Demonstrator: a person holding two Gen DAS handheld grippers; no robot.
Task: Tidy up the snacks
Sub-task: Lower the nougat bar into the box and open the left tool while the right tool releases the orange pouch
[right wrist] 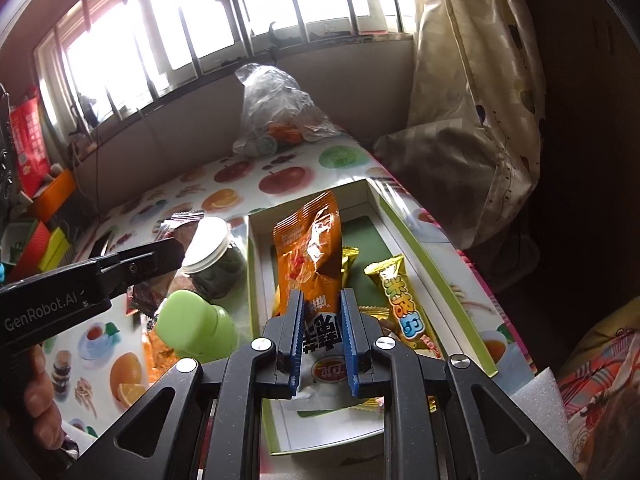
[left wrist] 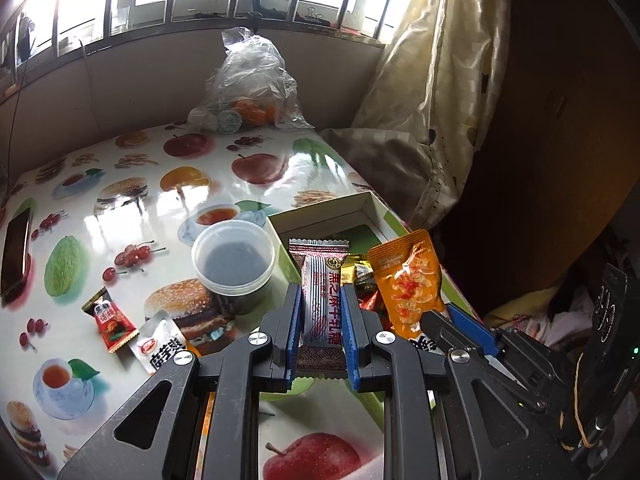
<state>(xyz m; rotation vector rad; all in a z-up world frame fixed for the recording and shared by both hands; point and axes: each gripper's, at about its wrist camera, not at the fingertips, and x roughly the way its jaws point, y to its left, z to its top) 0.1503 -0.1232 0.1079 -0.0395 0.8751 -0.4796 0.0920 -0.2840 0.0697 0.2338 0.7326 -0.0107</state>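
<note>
Both grippers [left wrist: 320, 320] [right wrist: 323, 336] clamp snacks, seemingly over box [left wrist: 332, 206].

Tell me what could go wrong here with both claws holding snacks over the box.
The left claw and right claw sit close together, so they might collide. The orange packet is pinched only at its bottom end and could flop sideways outside the box. The nearby jar could get knocked.

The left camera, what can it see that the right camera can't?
Only left: a phone, a red candy, and the left gripper holding a white sesame bar.
Only right: a gold snack bar in the box, a green bottle.
Both: the box, the jar, the orange packet in the right gripper.
</note>
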